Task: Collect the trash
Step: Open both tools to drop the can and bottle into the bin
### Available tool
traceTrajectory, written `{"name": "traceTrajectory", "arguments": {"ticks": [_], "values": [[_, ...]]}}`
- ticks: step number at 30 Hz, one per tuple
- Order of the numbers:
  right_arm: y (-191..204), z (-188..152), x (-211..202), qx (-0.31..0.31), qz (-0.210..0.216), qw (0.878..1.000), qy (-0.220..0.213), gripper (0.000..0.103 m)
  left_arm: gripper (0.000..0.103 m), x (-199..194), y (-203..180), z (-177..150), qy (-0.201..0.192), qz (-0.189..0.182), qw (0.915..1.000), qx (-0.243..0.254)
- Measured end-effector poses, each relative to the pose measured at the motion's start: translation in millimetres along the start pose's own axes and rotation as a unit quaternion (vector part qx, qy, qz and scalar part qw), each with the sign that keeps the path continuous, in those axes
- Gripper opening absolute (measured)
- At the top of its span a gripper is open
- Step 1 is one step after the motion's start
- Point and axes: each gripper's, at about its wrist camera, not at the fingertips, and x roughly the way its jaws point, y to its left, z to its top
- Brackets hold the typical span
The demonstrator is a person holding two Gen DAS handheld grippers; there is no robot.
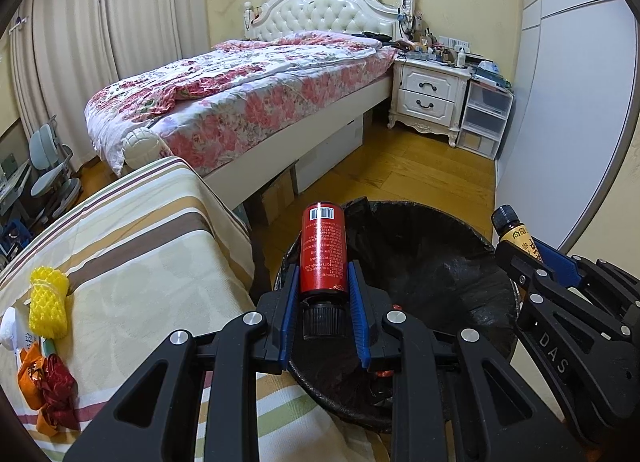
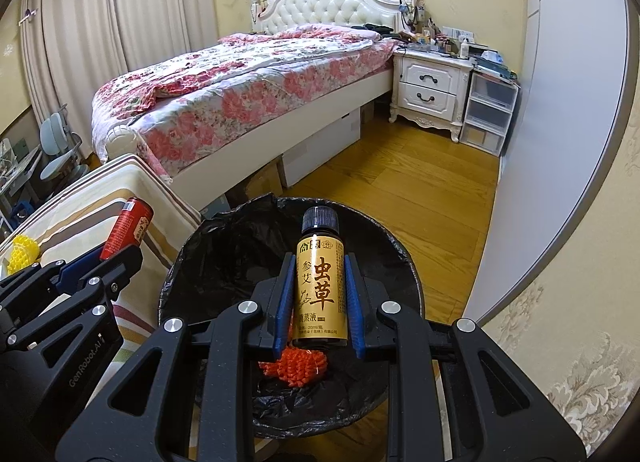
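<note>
Over the black-lined bin (image 2: 404,262), our left hand-held gripper (image 1: 323,290) clamps a red bottle (image 1: 322,248), cap toward us; our right hand-held gripper (image 2: 318,294) grips a gold bottle (image 2: 319,290) above orange netting (image 2: 298,368).

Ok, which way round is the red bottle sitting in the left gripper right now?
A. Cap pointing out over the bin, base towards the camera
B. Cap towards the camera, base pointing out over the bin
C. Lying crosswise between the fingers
B: in the left wrist view the red bottle has its black cap nearest the camera, its barcoded base pointing away over the black-lined trash bin, clamped lengthwise in the left gripper.
</note>
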Motion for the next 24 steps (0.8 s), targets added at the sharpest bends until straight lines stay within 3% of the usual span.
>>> {"name": "traceTrajectory", "arguments": {"ticks": [4, 6, 10, 14, 19, 24], "values": [[-2, 2, 3, 0.003, -0.001, 1.0, 0.002, 0.024, 0.026, 4, -2, 0, 0.005, -0.001, 1.0, 0.0], [-4, 3, 4, 0.006, -0.002, 1.0, 0.001, 0.024, 0.041, 6, -1, 1, 0.006, 0.0, 1.0, -0.001], [-7, 2, 6, 0.009, -0.005, 1.0, 0.003, 0.032, 0.05, 6, 0, -1, 0.004, 0.005, 1.0, -0.001], [-8, 0, 4, 0.013, -0.013, 1.0, -0.001, 0.042, 0.068, 4, 1, -2, -0.003, 0.013, 0.9999, -0.008], [-8, -2, 2, 0.017, -0.02, 1.0, -0.003, 0.058, 0.074, 0, 9, -4, -0.003, 0.021, 0.9996, -0.018], [-4, -4, 1, 0.016, -0.02, 1.0, 0.0, 0.065, 0.075, -9, 21, -10, -0.006, 0.032, 0.9991, -0.028]]}}
